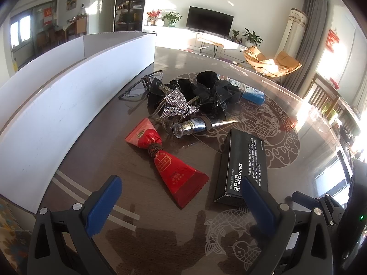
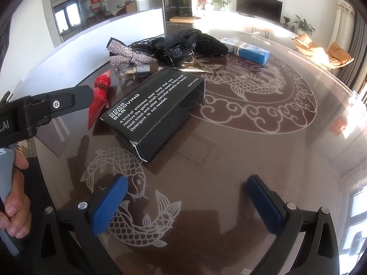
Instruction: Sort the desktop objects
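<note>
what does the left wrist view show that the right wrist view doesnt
Only the left wrist view: the eyeglasses beside the white box wall, and the left gripper, open, holding nothing.

Only the right wrist view: the person's hand on the other gripper's handle, and the right gripper, open over the fish pattern.

Both: black soap box, red packet, rhinestone bow, blue box.

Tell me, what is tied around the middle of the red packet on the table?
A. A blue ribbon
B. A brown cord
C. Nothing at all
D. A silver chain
B. In the left wrist view, the red packet is pinched at its waist by a brown cord wound around it several times.
</note>
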Demonstrator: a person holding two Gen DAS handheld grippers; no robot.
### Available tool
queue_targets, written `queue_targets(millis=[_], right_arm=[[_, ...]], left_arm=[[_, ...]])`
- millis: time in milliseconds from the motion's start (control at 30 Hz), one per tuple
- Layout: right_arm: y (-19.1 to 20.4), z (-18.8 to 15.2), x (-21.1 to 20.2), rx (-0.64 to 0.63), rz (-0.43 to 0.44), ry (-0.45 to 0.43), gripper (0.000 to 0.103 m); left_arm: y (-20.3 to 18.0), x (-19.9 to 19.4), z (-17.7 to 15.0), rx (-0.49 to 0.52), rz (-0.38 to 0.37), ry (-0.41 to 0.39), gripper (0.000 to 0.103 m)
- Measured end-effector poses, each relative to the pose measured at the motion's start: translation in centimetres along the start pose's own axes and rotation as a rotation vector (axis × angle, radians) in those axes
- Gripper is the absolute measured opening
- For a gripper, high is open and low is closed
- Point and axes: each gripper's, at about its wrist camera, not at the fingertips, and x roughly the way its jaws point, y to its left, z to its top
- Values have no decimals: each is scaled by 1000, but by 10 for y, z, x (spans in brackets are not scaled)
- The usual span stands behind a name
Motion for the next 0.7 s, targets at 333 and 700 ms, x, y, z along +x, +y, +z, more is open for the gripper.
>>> queue_targets(millis=[333, 700], right_arm=[[2, -1, 1, -9, -2, -3, 103], [4, -2, 2, -19, -13, -5, 103]], left_arm=[[-1, 0, -1, -5, -3, 0, 103], [3, 1, 0, -10, -5, 1, 103]])
